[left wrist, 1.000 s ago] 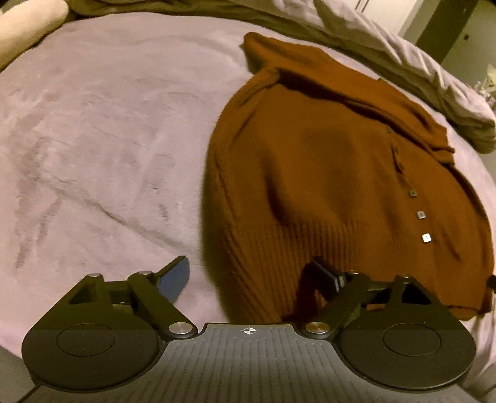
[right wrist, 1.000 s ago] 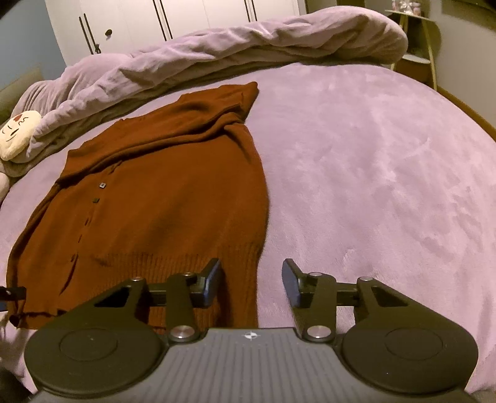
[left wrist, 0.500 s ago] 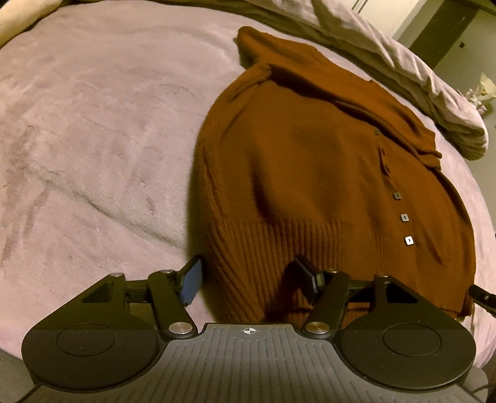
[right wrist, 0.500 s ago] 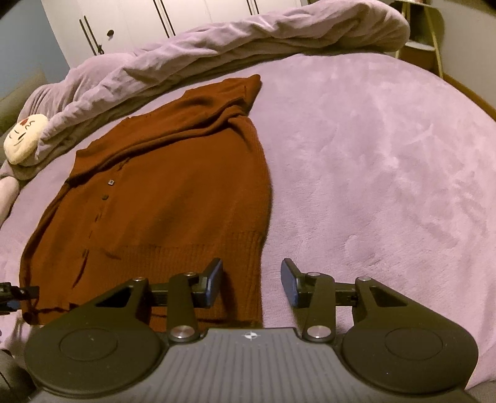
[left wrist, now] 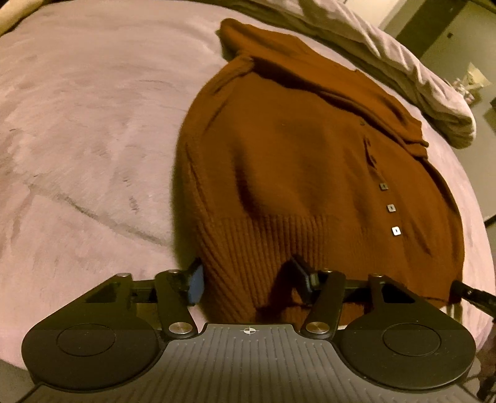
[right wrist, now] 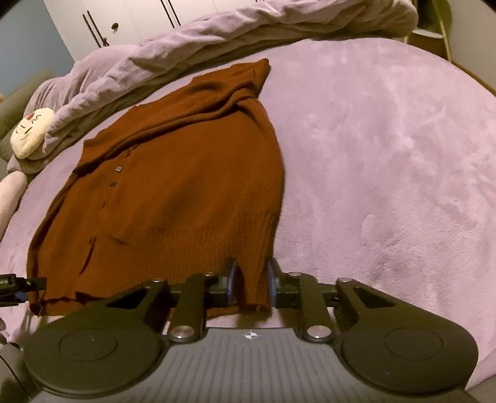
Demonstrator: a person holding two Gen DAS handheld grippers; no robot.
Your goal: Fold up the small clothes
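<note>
A rust-brown knit cardigan [left wrist: 310,161] with small square buttons [left wrist: 391,208] lies flat on the purple bed cover [left wrist: 86,139]. My left gripper [left wrist: 248,280] straddles the near left corner of its ribbed hem. Its jaws are closing, the blue left pad [left wrist: 195,285] beside the cloth's edge and the other finger resting on top. My right gripper [right wrist: 251,282] is closing on the hem's near right corner of the cardigan [right wrist: 186,173], and the cloth bunches up between its pads. Each gripper's tip shows at the edge of the other's view.
A rumpled lilac duvet [right wrist: 217,40] runs along the far side of the bed. A cream plush cushion with a drawn face [right wrist: 29,133] lies at its left end. White wardrobe doors [right wrist: 124,18] stand behind, and a small shelf [right wrist: 434,34] at the far right.
The left jaws have narrowed around the hem's left corner. The right jaws have gone from wide apart to pinching the hem's right corner. Both views have tipped slightly downward.
</note>
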